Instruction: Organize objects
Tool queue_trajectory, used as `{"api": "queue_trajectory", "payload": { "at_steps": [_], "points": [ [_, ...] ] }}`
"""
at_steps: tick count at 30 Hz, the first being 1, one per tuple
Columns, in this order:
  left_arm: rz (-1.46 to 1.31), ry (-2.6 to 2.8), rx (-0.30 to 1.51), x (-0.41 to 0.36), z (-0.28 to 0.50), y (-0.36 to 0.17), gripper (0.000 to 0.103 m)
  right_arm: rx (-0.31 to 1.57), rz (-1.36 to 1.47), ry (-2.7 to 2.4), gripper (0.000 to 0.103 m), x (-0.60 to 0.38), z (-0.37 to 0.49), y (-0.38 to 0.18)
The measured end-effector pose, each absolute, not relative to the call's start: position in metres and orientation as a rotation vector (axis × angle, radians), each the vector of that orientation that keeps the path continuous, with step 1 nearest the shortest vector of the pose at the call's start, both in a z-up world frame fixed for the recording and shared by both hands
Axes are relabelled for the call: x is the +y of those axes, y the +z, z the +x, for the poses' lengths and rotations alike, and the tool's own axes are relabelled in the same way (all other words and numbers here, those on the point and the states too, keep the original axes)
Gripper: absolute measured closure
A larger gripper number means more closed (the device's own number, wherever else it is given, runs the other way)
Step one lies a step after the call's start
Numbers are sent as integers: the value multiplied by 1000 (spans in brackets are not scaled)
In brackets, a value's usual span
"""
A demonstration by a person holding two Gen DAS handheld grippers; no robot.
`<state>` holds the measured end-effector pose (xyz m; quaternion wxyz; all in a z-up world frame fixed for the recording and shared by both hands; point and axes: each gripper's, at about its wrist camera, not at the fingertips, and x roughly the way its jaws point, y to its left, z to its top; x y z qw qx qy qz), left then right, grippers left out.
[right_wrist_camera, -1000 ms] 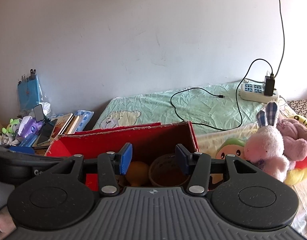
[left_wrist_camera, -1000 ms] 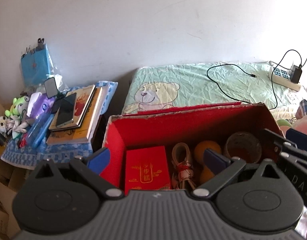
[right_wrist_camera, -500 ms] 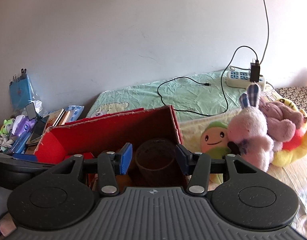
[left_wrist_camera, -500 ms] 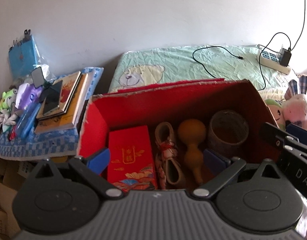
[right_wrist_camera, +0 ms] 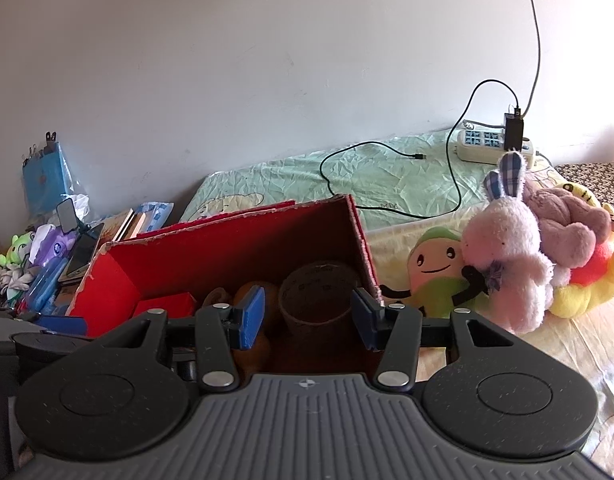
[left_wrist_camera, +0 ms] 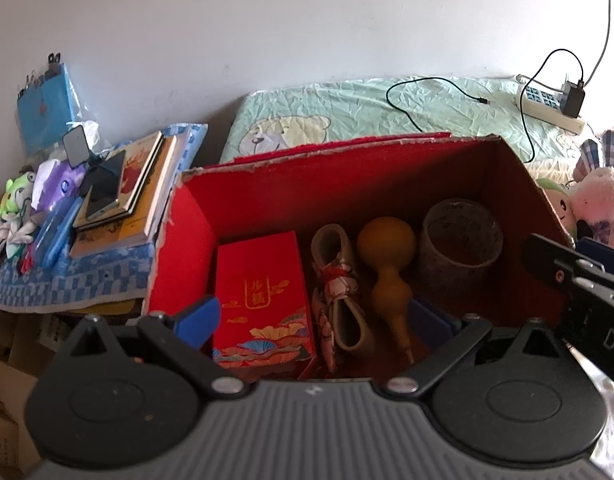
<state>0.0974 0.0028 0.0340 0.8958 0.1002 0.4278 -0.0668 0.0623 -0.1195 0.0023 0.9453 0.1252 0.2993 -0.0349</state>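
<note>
Not much readable here tbh: the red packet [left_wrist_camera: 263, 300] inside the red box [left_wrist_camera: 347, 176] has gold Chinese characters, too small to make out. Right gripper [left_wrist_camera: 595, 292] beside the box shows "D".

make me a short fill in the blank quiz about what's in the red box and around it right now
1. Inside the red box, the gourd lies between the shoes and the ____.
2. The phone rests on top of the ____.
3. The black charger is plugged into the ____.
4. Both grippers are ____ and hold nothing.

Missing words: cup; books; power strip; open
</note>
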Motion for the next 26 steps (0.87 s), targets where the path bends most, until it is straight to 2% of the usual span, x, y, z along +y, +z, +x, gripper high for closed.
{"api": "queue_trajectory", "payload": {
  "at_steps": [26],
  "points": [
    [111, -102, 959, 26, 122, 17, 4, 686, 214, -39, 50, -106, 87, -7]
  ]
}}
